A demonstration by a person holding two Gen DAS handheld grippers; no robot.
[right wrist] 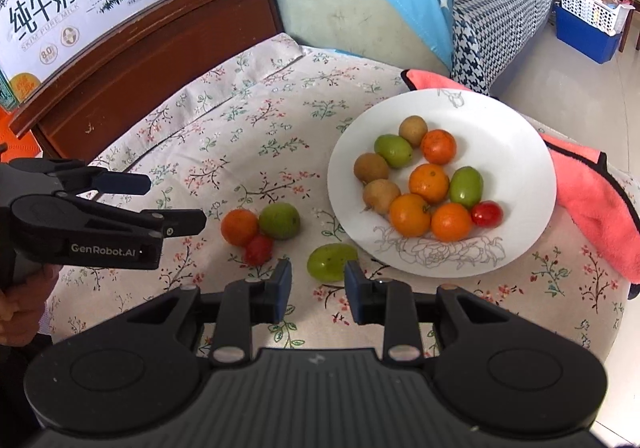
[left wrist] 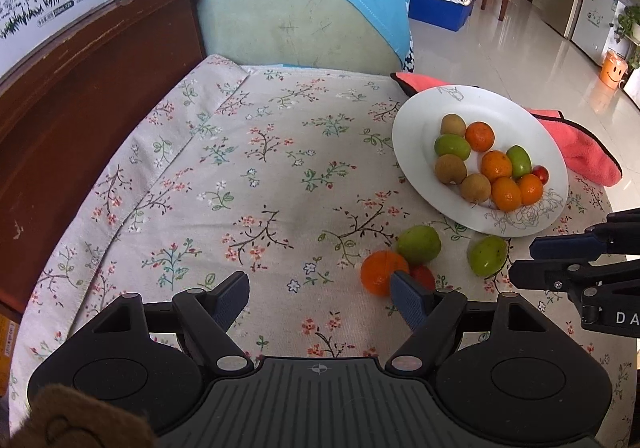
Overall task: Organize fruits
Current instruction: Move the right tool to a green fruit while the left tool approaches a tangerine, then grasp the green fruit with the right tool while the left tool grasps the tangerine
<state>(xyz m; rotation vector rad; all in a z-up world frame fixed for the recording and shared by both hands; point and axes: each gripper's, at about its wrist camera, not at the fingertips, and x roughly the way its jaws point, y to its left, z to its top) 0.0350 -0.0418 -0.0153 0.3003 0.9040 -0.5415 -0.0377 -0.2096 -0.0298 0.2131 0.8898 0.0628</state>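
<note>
A white plate (left wrist: pixel 408 120) (right wrist: pixel 500 136) on the flowered cloth holds several small oranges, green fruits, brown fruits and one red tomato. In front of it lie an orange (left wrist: pixel 378 272) (right wrist: pixel 239 226), a green fruit (left wrist: pixel 419 244) (right wrist: pixel 280 221) and a red tomato (left wrist: pixel 425 275) (right wrist: pixel 259 250), all three touching. A second green fruit (left wrist: pixel 488 256) (right wrist: pixel 332 262) lies apart from them. My left gripper (left wrist: pixel 320 296) (right wrist: pixel 176 202) is open and empty, just left of the orange. My right gripper (right wrist: pixel 317 288) (left wrist: pixel 522 260) stands narrowly open, its tips just short of the lone green fruit and not touching it.
A pink cloth (left wrist: pixel 580 144) (right wrist: pixel 592 208) lies under the plate's far right side. A dark wooden board (left wrist: pixel 80 88) with a milk carton box (right wrist: pixel 80 0) on it borders the left. A green cushion (left wrist: pixel 296 24) stands behind. A tiled floor lies to the right.
</note>
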